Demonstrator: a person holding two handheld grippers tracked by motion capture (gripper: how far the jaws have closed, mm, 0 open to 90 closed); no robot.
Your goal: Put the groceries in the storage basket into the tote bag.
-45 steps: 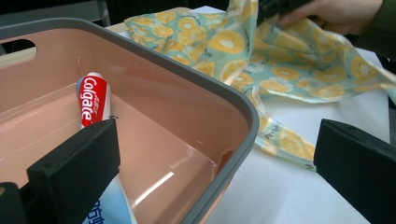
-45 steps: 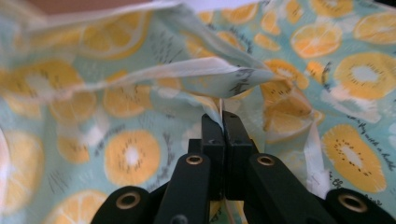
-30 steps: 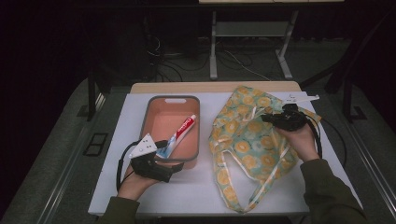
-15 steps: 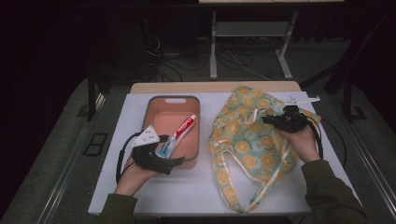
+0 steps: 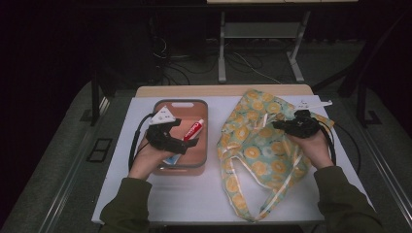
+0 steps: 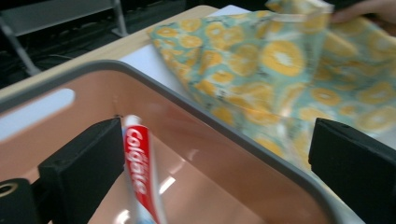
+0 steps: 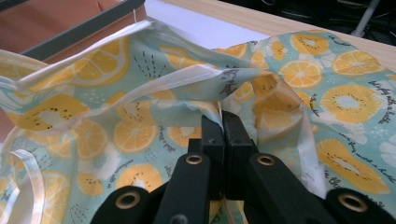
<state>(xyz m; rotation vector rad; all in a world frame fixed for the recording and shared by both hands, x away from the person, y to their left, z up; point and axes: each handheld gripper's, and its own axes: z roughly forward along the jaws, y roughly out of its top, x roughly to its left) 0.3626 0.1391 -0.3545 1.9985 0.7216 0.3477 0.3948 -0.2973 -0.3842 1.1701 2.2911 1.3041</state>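
Left gripper (image 6: 210,163) gapes wide over the toothpaste tube (image 6: 140,172); right gripper (image 7: 223,126) pinches the fruit-print bag (image 7: 140,135).

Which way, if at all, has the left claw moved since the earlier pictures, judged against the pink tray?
Yes. The left claw has moved from the pink tray's near left corner up and over it, toward the toothpaste tube.

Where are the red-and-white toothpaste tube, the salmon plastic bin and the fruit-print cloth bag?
red-and-white toothpaste tube (image 6: 136,168), left gripper view, red label.
salmon plastic bin (image 5: 180,103), high view, far rim.
fruit-print cloth bag (image 5: 252,155), high view, middle panel.
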